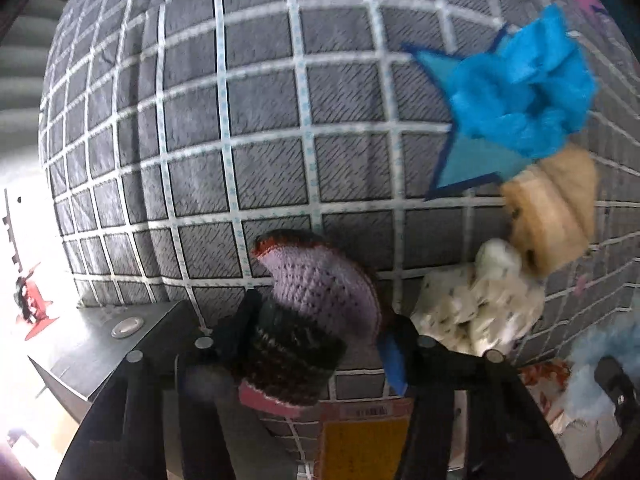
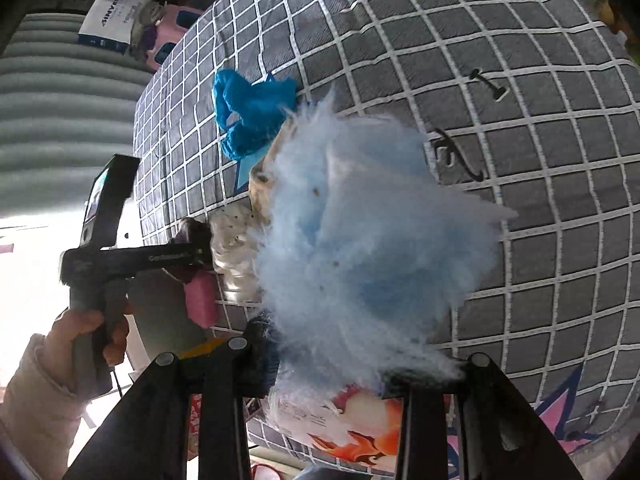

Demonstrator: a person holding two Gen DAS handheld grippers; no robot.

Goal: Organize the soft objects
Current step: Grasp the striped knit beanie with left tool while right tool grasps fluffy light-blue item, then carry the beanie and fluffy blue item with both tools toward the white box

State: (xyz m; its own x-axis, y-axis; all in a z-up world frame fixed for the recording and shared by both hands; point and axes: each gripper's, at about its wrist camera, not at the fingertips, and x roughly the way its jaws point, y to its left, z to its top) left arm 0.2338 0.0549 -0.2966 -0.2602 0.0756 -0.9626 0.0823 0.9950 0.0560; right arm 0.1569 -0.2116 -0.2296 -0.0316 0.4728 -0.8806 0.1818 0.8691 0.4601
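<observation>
Left wrist view showed us our left gripper (image 1: 316, 344) pinching one knitted hat (image 1: 308, 300); our right gripper (image 2: 332, 364) clamped one fluffy blue thing (image 2: 360, 240); three soft things lay on the bed (image 1: 240, 120).

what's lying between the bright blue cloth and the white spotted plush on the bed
A tan plush lies between them, just below the bright blue cloth and above the white spotted plush. The left wrist view shows it clearest.

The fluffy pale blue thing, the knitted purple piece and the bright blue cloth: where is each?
Fluffy pale blue thing (image 2: 360, 220): right wrist view, its middle.
Knitted purple piece (image 1: 320, 284): left wrist view, its lilac top.
Bright blue cloth (image 1: 520, 92): left wrist view, its crumpled centre.
</observation>
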